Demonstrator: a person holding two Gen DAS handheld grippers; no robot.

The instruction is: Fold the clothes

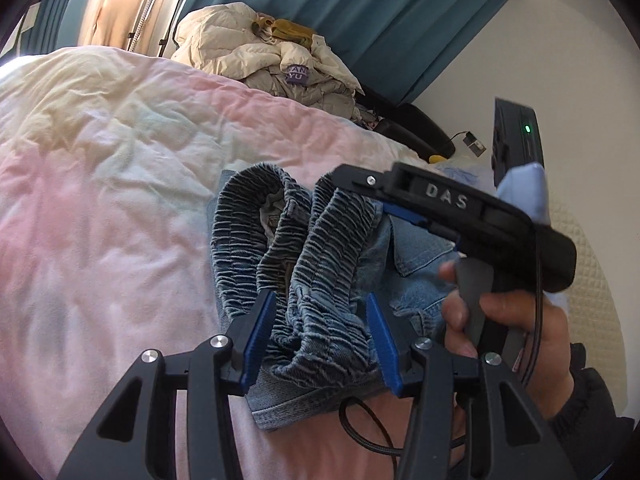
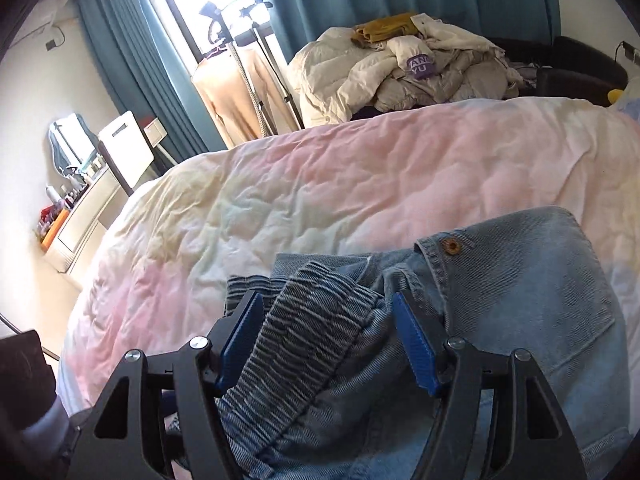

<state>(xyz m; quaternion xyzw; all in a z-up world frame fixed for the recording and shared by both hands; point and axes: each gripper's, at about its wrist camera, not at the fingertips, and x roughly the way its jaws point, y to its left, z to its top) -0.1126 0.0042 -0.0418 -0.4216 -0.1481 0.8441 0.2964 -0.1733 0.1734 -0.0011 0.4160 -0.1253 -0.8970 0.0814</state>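
Light blue jeans with a ribbed elastic waistband lie bunched on the pink and white bed cover. My left gripper is open, its blue pads on either side of the bunched waistband. My right gripper is open too, its pads straddling the waistband and denim by the copper button. In the left wrist view the right gripper shows from the side, held in a hand over the jeans' right part.
A pile of cream jackets sits beyond the bed's far edge. A garment rack with a beige coat stands by teal curtains. A dresser is at left. A black cable lies near the jeans.
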